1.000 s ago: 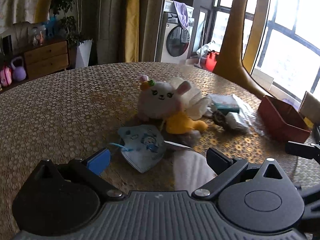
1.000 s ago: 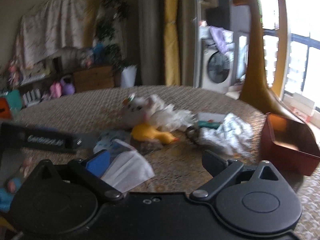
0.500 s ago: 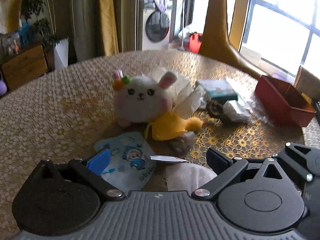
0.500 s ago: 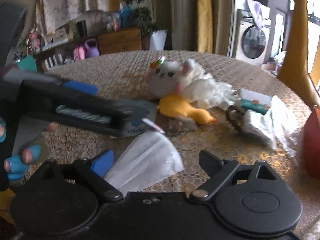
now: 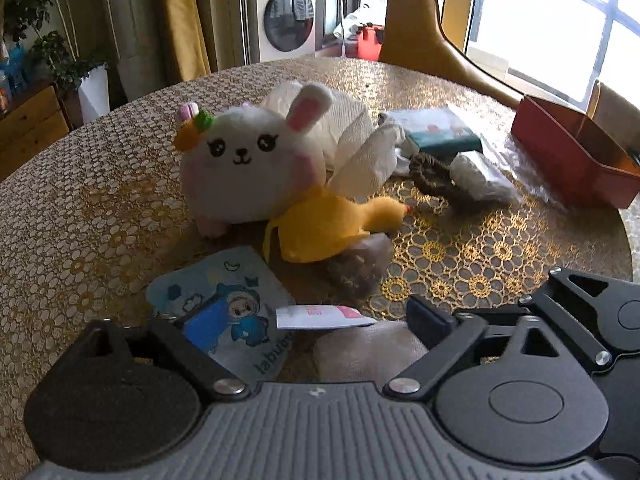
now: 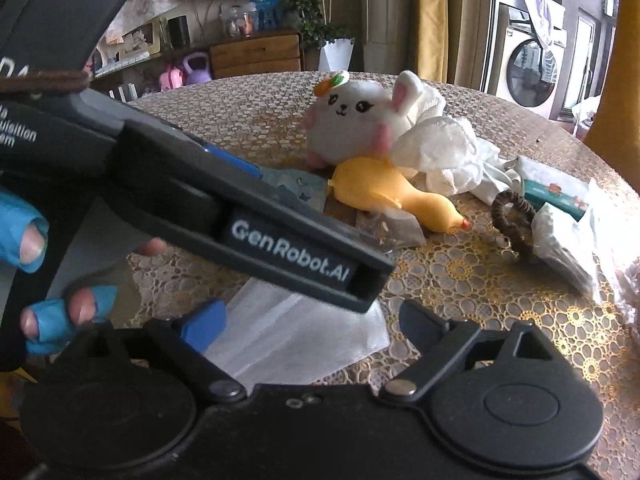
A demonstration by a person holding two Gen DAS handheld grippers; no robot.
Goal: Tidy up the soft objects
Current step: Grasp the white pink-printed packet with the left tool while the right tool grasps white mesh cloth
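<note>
I've brought my left gripper (image 5: 312, 318) down and nearer, its jaws closing around the blue cartoon pouch (image 5: 224, 312) on the table (image 5: 80, 200), not yet pinching. My right gripper (image 6: 308, 320) stays open over the white mask (image 6: 296, 344), so pickup is next

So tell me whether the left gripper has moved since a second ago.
Yes. The left gripper has come forward and down toward the white bunny, which fills more of its view. Its jaws are closing, with nothing pressed between them.
</note>
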